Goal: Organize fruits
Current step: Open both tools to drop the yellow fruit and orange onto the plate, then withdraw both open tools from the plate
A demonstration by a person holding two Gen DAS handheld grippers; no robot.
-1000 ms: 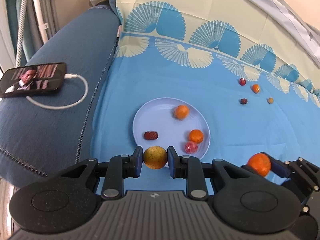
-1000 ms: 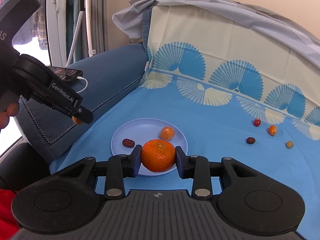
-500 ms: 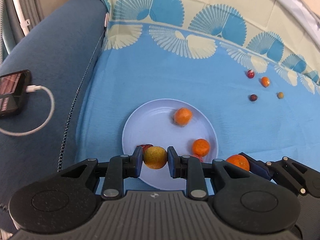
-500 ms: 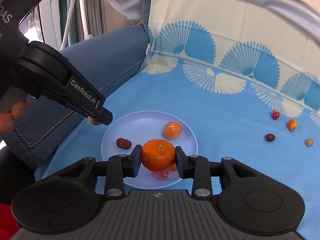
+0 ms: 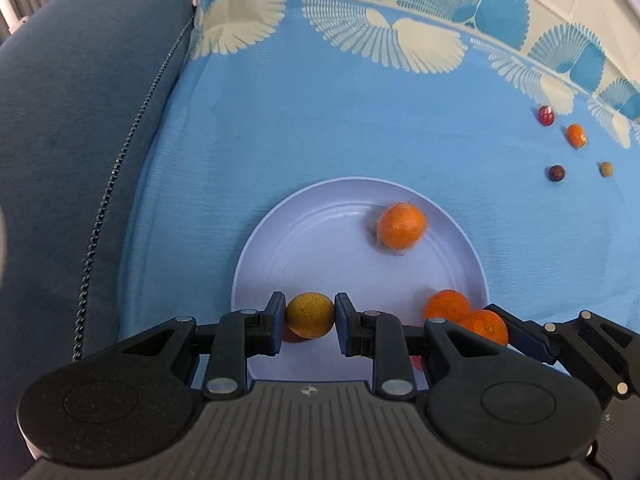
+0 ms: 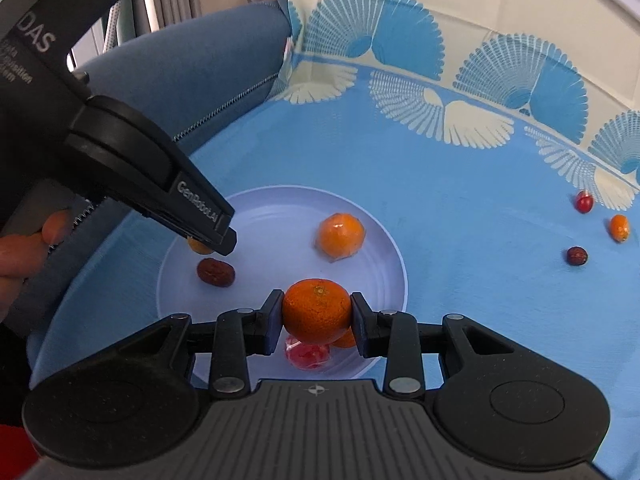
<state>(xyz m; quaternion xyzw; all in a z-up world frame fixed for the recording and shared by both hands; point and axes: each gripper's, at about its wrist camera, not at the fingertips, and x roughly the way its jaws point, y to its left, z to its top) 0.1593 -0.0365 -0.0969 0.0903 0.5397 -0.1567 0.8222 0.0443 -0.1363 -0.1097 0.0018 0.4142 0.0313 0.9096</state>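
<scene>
My left gripper (image 5: 310,322) is shut on a small yellow fruit (image 5: 310,314), held just over the near left part of the pale plate (image 5: 280,236). My right gripper (image 6: 316,316) is shut on an orange mandarin (image 6: 316,310) above the plate's (image 6: 384,248) near edge; it shows at the right of the left wrist view too (image 5: 486,326). On the plate lie a wrapped orange (image 6: 340,236), a brown date (image 6: 216,272), a red wrapped fruit (image 6: 308,354) and another small orange (image 5: 446,304). The left gripper (image 6: 212,240) reaches in from the left in the right wrist view.
Several small fruits lie on the blue cloth at the far right: a red one (image 6: 584,202), a small orange (image 6: 620,227), a dark date (image 6: 577,256) and a tan one (image 5: 606,169). A blue sofa arm (image 5: 72,140) borders the cloth on the left. A hand (image 6: 24,244) holds the left gripper.
Both grippers have come down and forward toward the plate with their fruits still held; the plate looks larger and nearer. The phone and cable on the sofa arm have left the left wrist view.
</scene>
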